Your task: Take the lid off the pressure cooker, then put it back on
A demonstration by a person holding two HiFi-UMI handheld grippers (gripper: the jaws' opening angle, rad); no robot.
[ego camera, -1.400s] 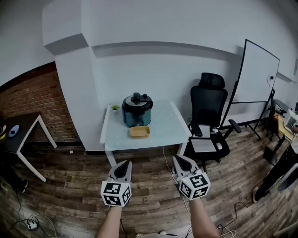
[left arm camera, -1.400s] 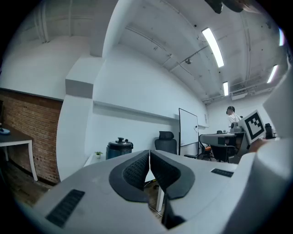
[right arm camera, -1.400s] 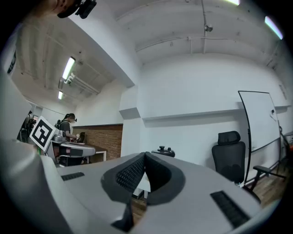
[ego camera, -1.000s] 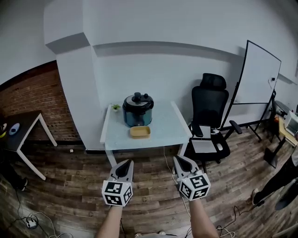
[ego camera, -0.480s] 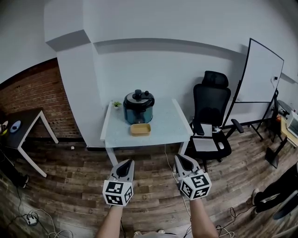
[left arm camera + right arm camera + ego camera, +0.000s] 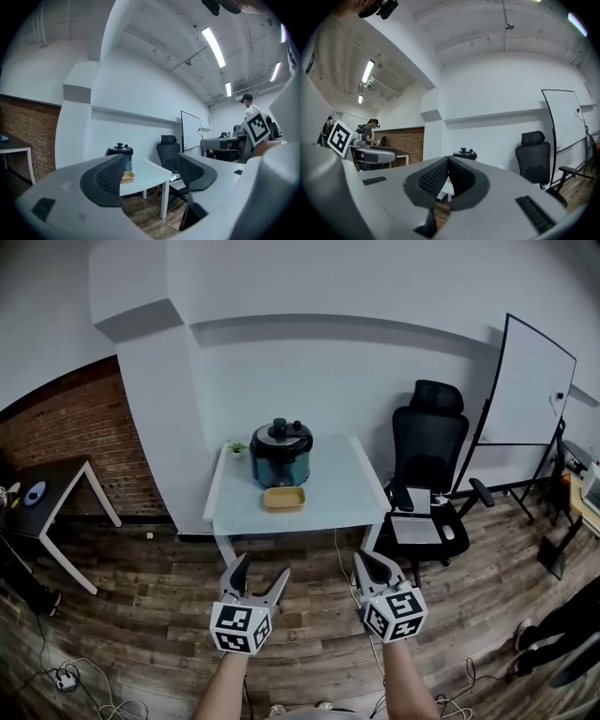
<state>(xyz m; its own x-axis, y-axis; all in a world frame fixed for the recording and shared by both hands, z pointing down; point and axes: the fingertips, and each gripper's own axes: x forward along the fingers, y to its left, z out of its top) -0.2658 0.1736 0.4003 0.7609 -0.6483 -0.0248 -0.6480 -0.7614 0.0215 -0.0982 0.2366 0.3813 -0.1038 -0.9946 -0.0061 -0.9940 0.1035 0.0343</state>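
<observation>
The dark pressure cooker (image 6: pixel 280 459) stands on the white table (image 6: pixel 319 507) against the far wall, with its black-knobbed lid (image 6: pixel 280 435) on top. Both grippers hover low over the wooden floor, well short of the table. My left gripper (image 6: pixel 262 570) is open; its jaws have just been opening and nothing is between them. My right gripper (image 6: pixel 362 561) is shut and empty. In the left gripper view the cooker (image 6: pixel 119 157) shows far off past the left pad of the gripper (image 6: pixel 152 168). In the right gripper view the cooker (image 6: pixel 464 153) sits just above the closed jaws of the gripper (image 6: pixel 447 161).
A yellow tray (image 6: pixel 283 499) lies in front of the cooker and a small plant (image 6: pixel 238 448) beside it. A black office chair (image 6: pixel 427 470) and a whiteboard (image 6: pixel 530 390) stand to the right, a dark side table (image 6: pixel 52 493) to the left. Cables (image 6: pixel 66 681) lie on the floor.
The left gripper's jaws have spread from shut to wide open. The right gripper stays shut, and both hands remain in place.
</observation>
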